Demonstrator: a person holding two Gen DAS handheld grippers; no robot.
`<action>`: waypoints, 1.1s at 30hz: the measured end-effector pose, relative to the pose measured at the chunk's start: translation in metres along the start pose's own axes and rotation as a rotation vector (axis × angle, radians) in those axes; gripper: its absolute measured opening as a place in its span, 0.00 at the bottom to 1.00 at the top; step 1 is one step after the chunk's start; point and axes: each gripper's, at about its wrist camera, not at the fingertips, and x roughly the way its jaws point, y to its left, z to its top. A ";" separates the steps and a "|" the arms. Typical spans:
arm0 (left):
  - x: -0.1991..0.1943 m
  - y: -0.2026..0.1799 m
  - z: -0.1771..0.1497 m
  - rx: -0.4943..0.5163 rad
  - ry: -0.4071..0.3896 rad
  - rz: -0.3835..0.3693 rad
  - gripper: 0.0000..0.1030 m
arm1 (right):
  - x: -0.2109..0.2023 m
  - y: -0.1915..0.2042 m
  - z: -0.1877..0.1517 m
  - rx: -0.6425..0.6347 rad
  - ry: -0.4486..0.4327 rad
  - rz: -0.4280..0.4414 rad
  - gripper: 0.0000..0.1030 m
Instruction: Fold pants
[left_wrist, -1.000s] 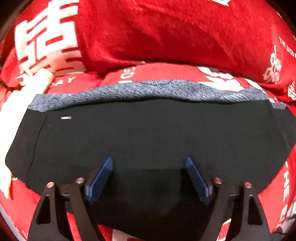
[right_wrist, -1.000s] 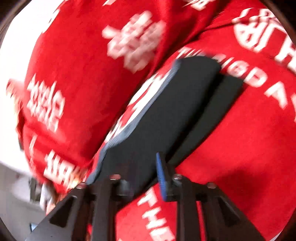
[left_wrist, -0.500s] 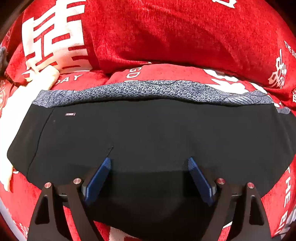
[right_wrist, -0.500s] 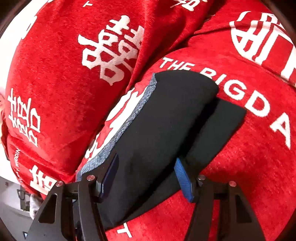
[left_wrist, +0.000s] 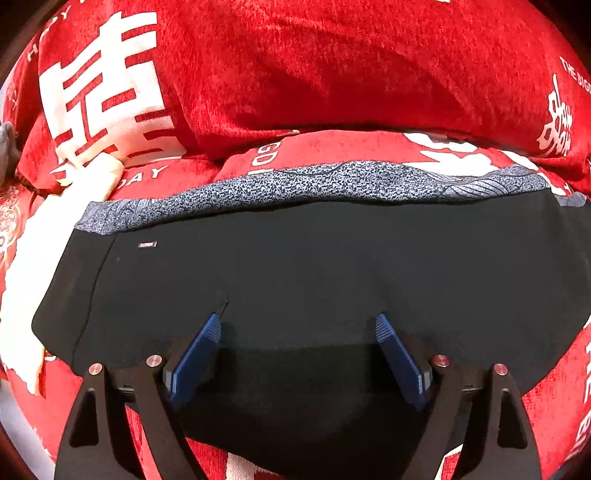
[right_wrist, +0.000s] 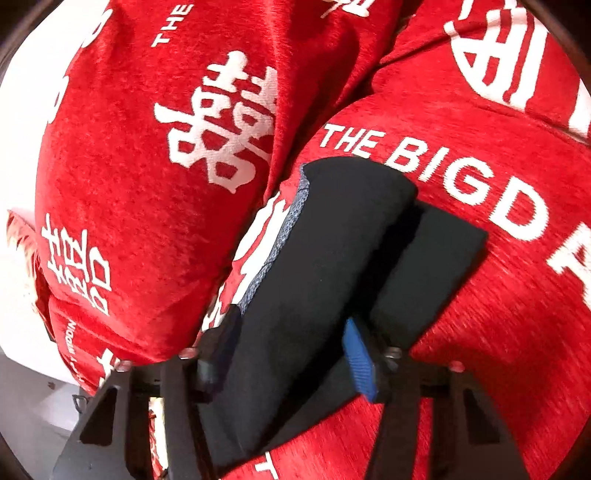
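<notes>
The black pants (left_wrist: 295, 266) lie folded on a red sofa seat, with a grey speckled waistband (left_wrist: 314, 181) along the far edge. My left gripper (left_wrist: 297, 325) is open over the near side of the pants, blue pads apart, holding nothing. In the right wrist view the folded pants (right_wrist: 332, 258) run away from me, with a lower layer sticking out to the right. My right gripper (right_wrist: 291, 328) is open, its jaws straddling the thick upper fold at the near end.
A red sofa cover with white lettering (right_wrist: 461, 184) lies under the pants. A red back cushion (left_wrist: 332, 66) rises right behind the waistband. A white patch of cover (left_wrist: 22, 266) lies at the left. A pale floor (right_wrist: 29, 406) shows at lower left.
My right gripper opened from nearly shut and now straddles the folded pants, having moved closer. My left gripper stayed open and eased slightly back; the pants did not shift.
</notes>
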 end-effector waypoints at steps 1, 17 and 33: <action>0.000 0.000 0.000 -0.001 0.001 0.002 0.84 | 0.001 -0.003 0.000 0.022 0.010 -0.008 0.08; 0.003 -0.001 0.001 0.009 0.005 0.002 0.85 | -0.051 -0.056 -0.017 0.114 -0.102 0.072 0.19; 0.001 -0.002 0.002 0.000 0.014 0.006 0.85 | -0.050 -0.055 -0.010 0.137 -0.142 0.138 0.61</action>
